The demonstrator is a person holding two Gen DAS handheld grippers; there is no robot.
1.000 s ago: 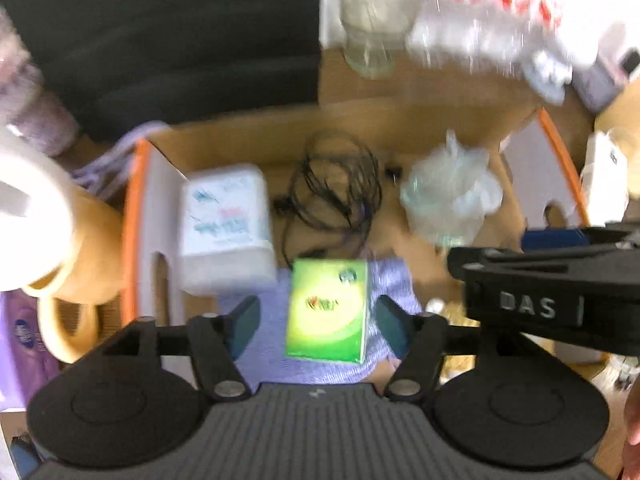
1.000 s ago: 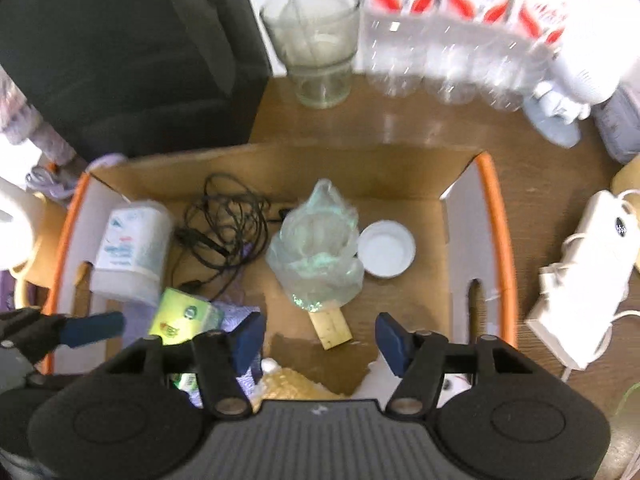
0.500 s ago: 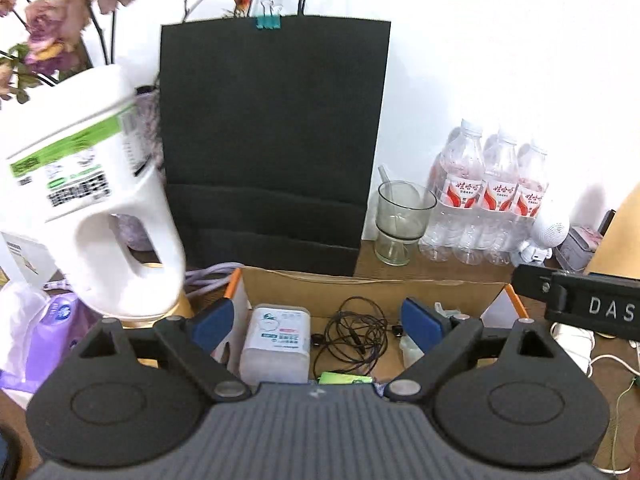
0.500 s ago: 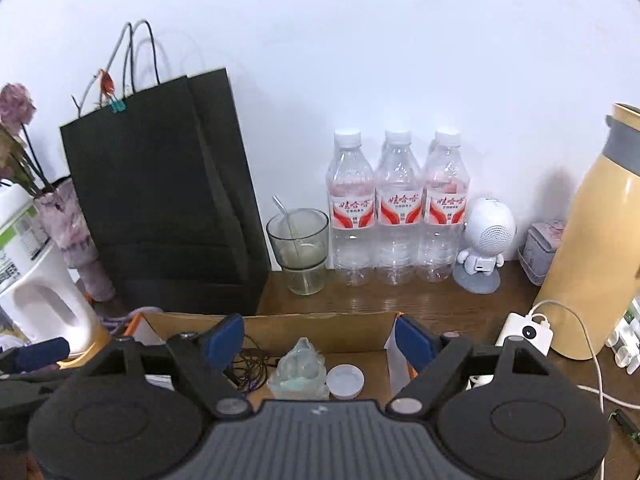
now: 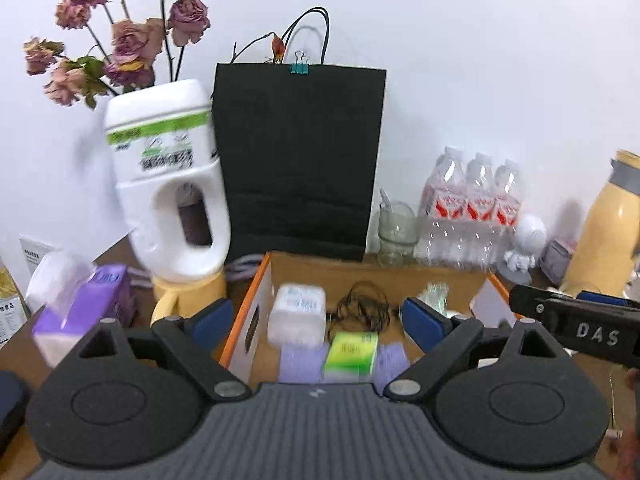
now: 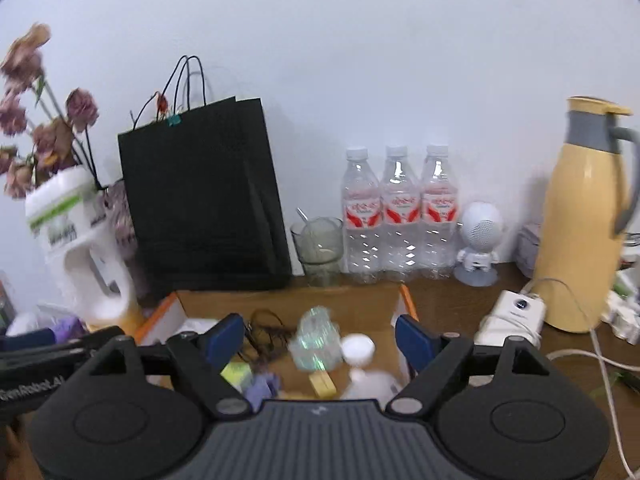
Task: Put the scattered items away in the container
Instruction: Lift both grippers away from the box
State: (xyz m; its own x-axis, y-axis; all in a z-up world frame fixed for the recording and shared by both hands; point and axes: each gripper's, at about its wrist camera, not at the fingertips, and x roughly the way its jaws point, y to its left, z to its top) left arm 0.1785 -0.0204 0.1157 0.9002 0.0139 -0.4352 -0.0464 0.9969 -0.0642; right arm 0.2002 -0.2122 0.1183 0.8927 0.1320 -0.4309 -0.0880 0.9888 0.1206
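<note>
Now both sets of fingers stand wide apart and grip nothing: the left gripper [image 5: 316, 318] and right gripper [image 6: 319, 334] have just been opening, with only air between them. Beyond their tips sits the box [image 5: 256, 280] on the table [image 6: 448, 300], holding a green pack [image 5: 351, 354], a white tub [image 5: 297, 314], a tangled cable [image 5: 362, 308] and a clear bag [image 6: 316, 338]. Behind it a black bag [image 5: 298, 156] stands against the wall

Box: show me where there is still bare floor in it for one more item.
In the box, bare cardboard shows along the far wall, behind the cable and the clear bag, and between the cap and the right wall. The near left, around the green pack and the white tub, is crowded.
</note>
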